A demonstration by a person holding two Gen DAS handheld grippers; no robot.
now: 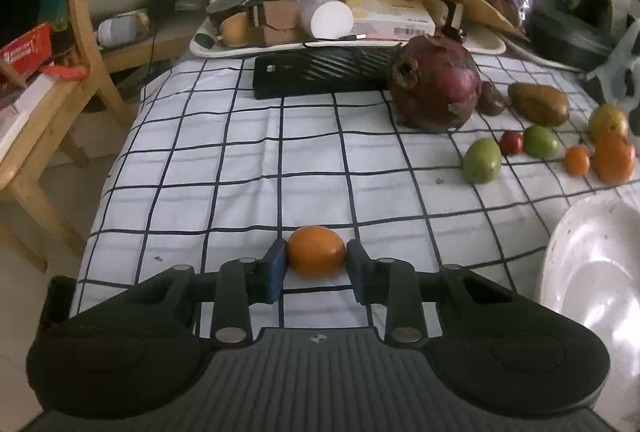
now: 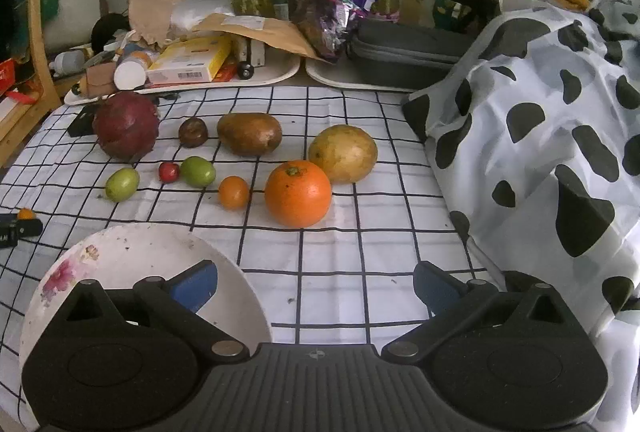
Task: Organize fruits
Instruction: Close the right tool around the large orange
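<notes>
My left gripper [image 1: 316, 264] is shut on a small orange fruit [image 1: 316, 251] that rests on the checked cloth [image 1: 240, 168], one pad pressing on each side. The other fruits lie to the right: a big dark red fruit [image 2: 126, 124], a brown fruit [image 2: 249, 133], a yellow mango [image 2: 344, 153], a large orange [image 2: 298, 192], a small orange one [image 2: 233, 192], two green ones [image 2: 197, 171] and a tiny red one [image 2: 169, 172]. My right gripper [image 2: 316, 284] stands open and holds nothing, its left finger over the rim of the white flowered bowl [image 2: 120, 244].
A black flat box [image 1: 320, 72] lies behind the held fruit. Cluttered trays [image 2: 192, 82] line the back edge. A cow-patterned cloth [image 2: 540, 132] is heaped at the right. A wooden chair [image 1: 48, 104] stands off the table's left side.
</notes>
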